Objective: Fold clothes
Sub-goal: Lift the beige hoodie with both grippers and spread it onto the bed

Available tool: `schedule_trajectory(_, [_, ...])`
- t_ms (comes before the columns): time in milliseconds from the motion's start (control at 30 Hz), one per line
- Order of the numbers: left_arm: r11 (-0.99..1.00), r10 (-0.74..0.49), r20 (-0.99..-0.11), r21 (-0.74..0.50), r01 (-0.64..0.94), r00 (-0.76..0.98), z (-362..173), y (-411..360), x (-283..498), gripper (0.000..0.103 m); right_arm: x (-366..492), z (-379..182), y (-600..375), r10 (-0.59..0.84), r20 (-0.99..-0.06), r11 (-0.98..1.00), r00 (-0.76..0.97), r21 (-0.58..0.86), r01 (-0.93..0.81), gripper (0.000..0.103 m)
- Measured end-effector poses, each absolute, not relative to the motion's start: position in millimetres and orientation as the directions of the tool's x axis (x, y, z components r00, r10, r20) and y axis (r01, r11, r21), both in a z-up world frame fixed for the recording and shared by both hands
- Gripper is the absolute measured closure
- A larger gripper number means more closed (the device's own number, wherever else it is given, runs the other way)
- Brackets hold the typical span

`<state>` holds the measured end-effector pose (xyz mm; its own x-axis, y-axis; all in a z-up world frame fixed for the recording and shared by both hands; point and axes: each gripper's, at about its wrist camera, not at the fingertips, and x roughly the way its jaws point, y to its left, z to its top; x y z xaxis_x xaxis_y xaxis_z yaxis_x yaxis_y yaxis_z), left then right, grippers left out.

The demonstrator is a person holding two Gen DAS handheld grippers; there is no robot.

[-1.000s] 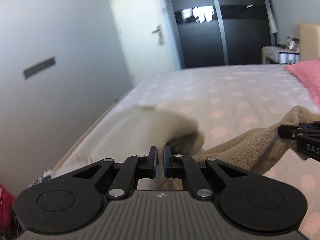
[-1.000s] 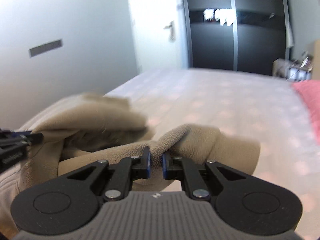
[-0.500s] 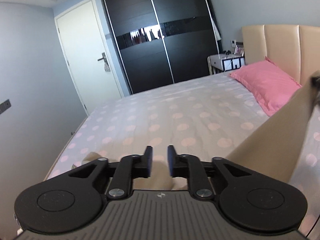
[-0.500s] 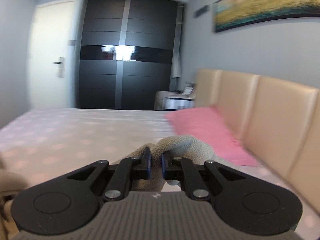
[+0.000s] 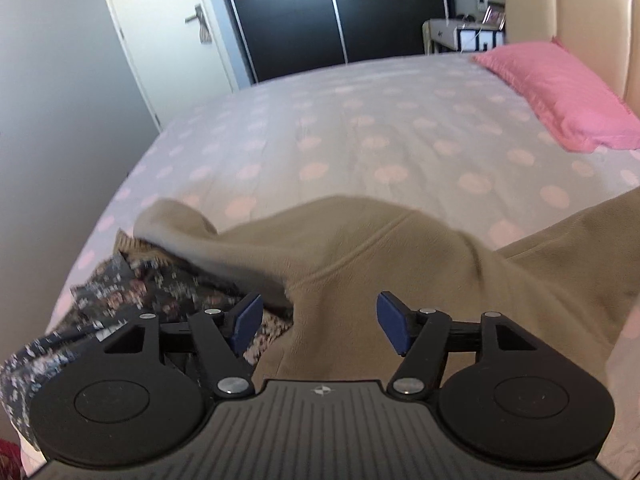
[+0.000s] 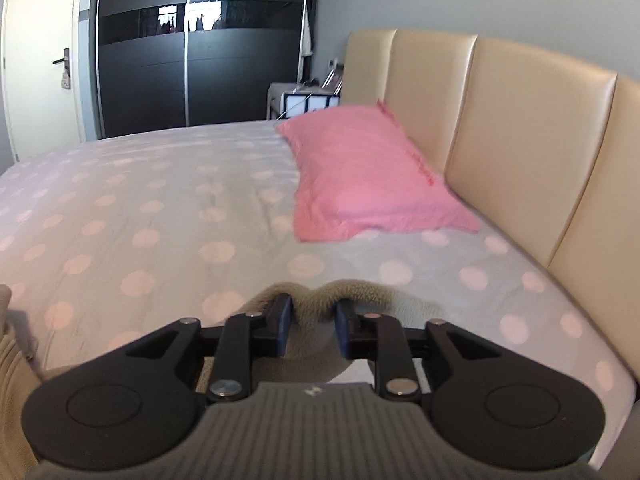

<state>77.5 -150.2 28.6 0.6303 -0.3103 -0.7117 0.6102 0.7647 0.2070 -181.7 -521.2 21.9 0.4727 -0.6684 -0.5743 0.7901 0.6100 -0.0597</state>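
The left gripper (image 5: 319,322) now stands wide, its blue pads (image 5: 393,320) far apart and holding nothing; half a second ago they were only narrowly parted, and a second ago pressed nearly together. The beige fleece (image 5: 360,256), which then hung stretched up toward the right, now lies slumped on the bed (image 5: 360,136) just beyond the near pads, with a raised seam curving across it. Its soft, matted pile gathers in rounded folds, and one lobe reaches to the far left. Under its left edge lies a dark floral garment (image 5: 132,288), thin and crumpled, which the earlier frames did not show.

The right gripper (image 6: 310,322) has loosened: its jaws stand a narrow way apart around a thick roll of the fleece (image 6: 316,300), where before they pinched it tight. The roll bulges over both fingertips in two fuzzy humps and now rests low on the sheet rather than being held up in the air.

The sheet is pale grey with pink dots, lightly wrinkled. A pink pillow (image 6: 360,176) lies far right against a padded cream headboard (image 6: 520,128) of smooth vertical panels.
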Motion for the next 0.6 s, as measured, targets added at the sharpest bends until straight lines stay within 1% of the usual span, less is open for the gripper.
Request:
schedule_trajectory(33, [0.767, -0.299, -0.725, 0.204, 0.608, 0.621, 20.2, -148.5, 84.5, 0.041, -184.5, 18.4, -523.4, -0.659, -0.582, 0.617, 0.475, -0.058, 0.785, 0.064])
schedule_trajectory(100, [0.77, -0.283, -0.745, 0.198, 0.606, 0.604, 3.6, -145.3, 98.2, 0.041, -193.2, 12.2, -526.3, -0.63, -0.604, 0.635, 0.488, -0.04, 0.771, 0.052])
schedule_trajectory(133, [0.773, -0.278, -0.755, 0.191, 0.605, 0.594, -4.6, -143.6, 105.1, 0.041, -197.4, 8.4, -527.2, -0.607, -0.619, 0.647, 0.499, -0.019, 0.762, 0.05])
schedule_trajectory(200, [0.781, -0.272, -0.775, 0.169, 0.601, 0.571, -20.2, -140.6, 119.2, 0.04, -204.1, -1.1, -528.7, -0.542, -0.653, 0.67, 0.53, 0.045, 0.741, 0.041])
schedule_trajectory(233, [0.787, -0.271, -0.785, 0.153, 0.598, 0.557, -27.7, -139.3, 126.4, 0.039, -206.3, -6.2, -528.2, -0.507, -0.669, 0.682, 0.544, 0.076, 0.728, 0.039])
schedule_trajectory(300, [0.8, -0.273, -0.803, 0.116, 0.588, 0.529, -41.7, -137.5, 140.2, 0.038, -205.7, -21.1, -523.6, -0.437, -0.705, 0.699, 0.559, 0.125, 0.704, 0.03])
schedule_trajectory(367, [0.813, -0.28, -0.819, 0.075, 0.577, 0.501, -52.8, -136.9, 150.5, 0.038, -202.5, -41.3, -519.0, -0.368, -0.745, 0.698, 0.556, 0.173, 0.694, 0.028])
schedule_trajectory(433, [0.826, -0.288, -0.833, 0.034, 0.563, 0.473, -63.9, -136.3, 160.7, 0.038, -196.9, -65.8, -515.4, -0.283, -0.786, 0.682, 0.55, 0.238, 0.691, 0.028])
schedule_trajectory(467, [0.826, -0.286, -0.835, 0.032, 0.562, 0.469, -66.3, -137.1, 163.0, 0.038, -192.4, -79.4, -514.1, -0.241, -0.805, 0.672, 0.543, 0.265, 0.691, 0.028])
schedule_trajectory(533, [0.828, -0.282, -0.84, 0.032, 0.56, 0.463, -70.9, -138.9, 167.1, 0.038, -179.7, -102.5, -509.7, -0.181, -0.837, 0.667, 0.516, 0.281, 0.69, 0.028])
schedule_trajectory(600, [0.829, -0.277, -0.845, 0.031, 0.558, 0.458, -75.4, -140.7, 171.2, 0.037, -166.4, -118.5, -506.0, -0.152, -0.856, 0.672, 0.495, 0.278, 0.686, 0.028])
